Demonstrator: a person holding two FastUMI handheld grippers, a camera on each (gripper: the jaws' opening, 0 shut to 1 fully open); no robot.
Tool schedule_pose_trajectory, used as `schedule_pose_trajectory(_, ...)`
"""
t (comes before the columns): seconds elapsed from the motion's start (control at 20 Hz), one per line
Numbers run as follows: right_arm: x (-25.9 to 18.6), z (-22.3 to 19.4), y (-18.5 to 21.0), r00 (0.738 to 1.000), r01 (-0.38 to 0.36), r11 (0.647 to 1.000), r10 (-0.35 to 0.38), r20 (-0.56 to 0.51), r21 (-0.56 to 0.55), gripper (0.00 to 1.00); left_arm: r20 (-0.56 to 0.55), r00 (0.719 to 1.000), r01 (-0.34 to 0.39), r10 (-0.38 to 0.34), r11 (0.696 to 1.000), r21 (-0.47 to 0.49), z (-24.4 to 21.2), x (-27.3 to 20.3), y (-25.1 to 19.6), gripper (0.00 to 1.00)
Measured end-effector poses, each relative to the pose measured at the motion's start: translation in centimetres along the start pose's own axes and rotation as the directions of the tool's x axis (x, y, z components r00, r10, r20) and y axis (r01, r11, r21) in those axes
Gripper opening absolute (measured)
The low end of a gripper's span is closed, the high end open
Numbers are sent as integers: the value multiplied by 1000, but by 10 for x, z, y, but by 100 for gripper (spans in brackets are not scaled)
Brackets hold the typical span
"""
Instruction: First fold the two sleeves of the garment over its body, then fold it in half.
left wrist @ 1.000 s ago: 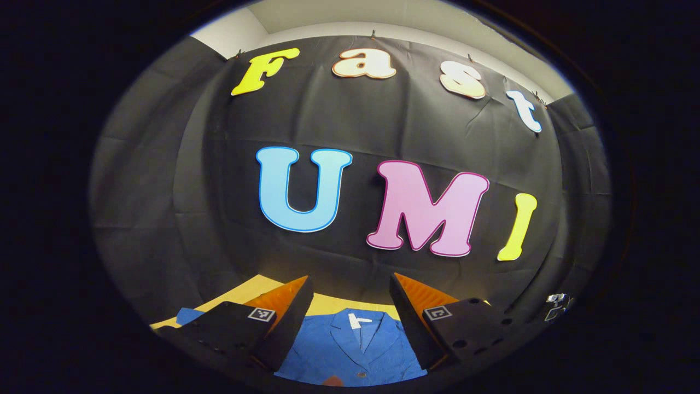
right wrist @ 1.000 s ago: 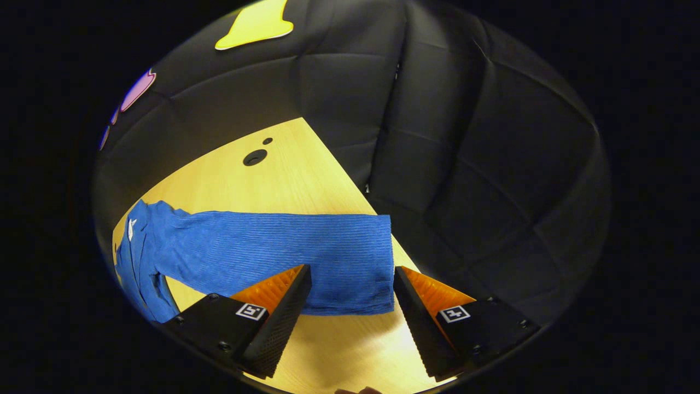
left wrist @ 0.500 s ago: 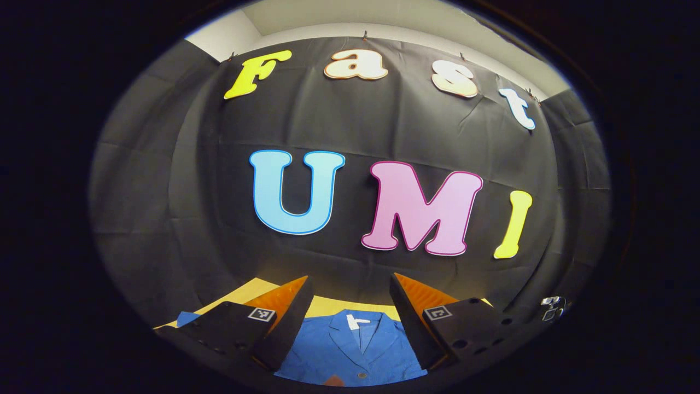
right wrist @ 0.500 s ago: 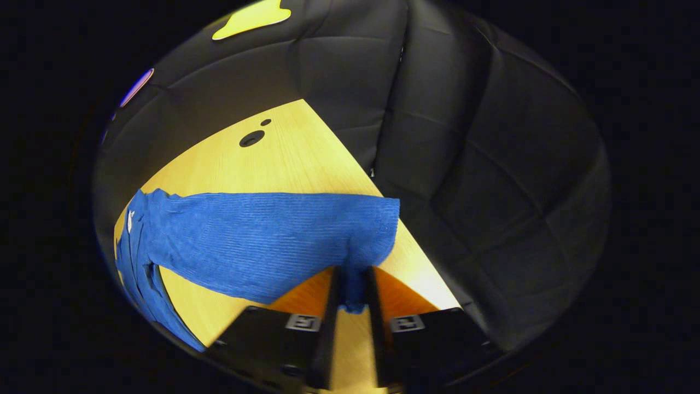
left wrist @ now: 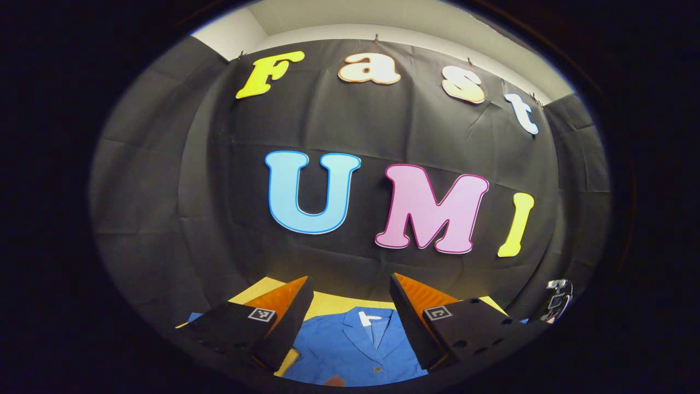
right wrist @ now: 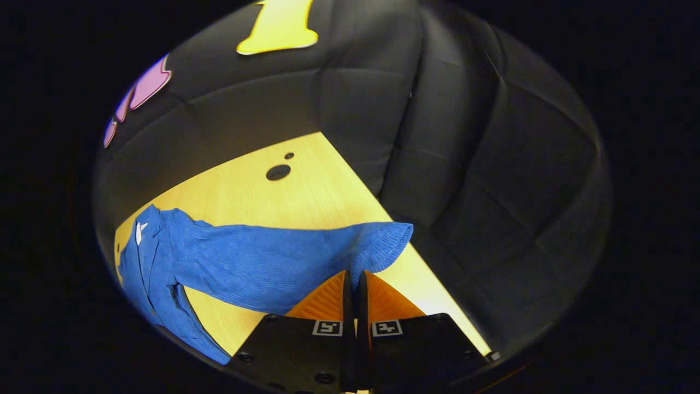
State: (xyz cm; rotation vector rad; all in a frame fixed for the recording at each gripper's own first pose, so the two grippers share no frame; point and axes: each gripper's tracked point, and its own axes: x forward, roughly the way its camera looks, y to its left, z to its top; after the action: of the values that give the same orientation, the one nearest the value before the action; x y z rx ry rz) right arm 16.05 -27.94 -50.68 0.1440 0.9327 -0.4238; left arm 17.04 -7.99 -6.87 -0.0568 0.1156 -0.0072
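A blue collared garment (left wrist: 355,345) lies on the yellow wooden table (left wrist: 339,302), its collar and white tag toward the wall. My left gripper (left wrist: 350,295) hovers open above the collar, nothing between its fingers. In the right gripper view the garment's sleeve (right wrist: 273,262) stretches from the body at far left to its cuff end. My right gripper (right wrist: 351,279) is shut on the sleeve's cuff edge, and the cloth there is lifted and bunched. The right gripper's housing (left wrist: 555,298) shows at the right edge of the left gripper view.
The table (right wrist: 306,191) has two dark round holes (right wrist: 278,172) toward its far corner. Black cloth walls close in behind and to the right of the table edge. Bare wood lies beyond the sleeve.
My right gripper went from open over the cuff to shut on it, then raised the cuff slightly. The left gripper shifted only a little.
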Motion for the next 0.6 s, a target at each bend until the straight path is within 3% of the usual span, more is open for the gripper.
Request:
schedule_pose_trajectory(0.2, -87, 67, 56, 981, -16, 997, 29, 190, -71, 5, 20, 1000, -19, 19, 999, -41, 5, -20, 46, 81)
schedule_pose_trajectory(0.5, -226, 120, 163, 909, -65, 983, 129, 396, -172, 4, 14, 999, -44, 45, 996, -81, -2, -40, 129, 81)
schedule_pose_trajectory(0.6, -260, 142, 220, 867, -90, 970, 187, 461, -225, 4, 17, 998, -51, 53, 995, -87, -8, -40, 156, 81)
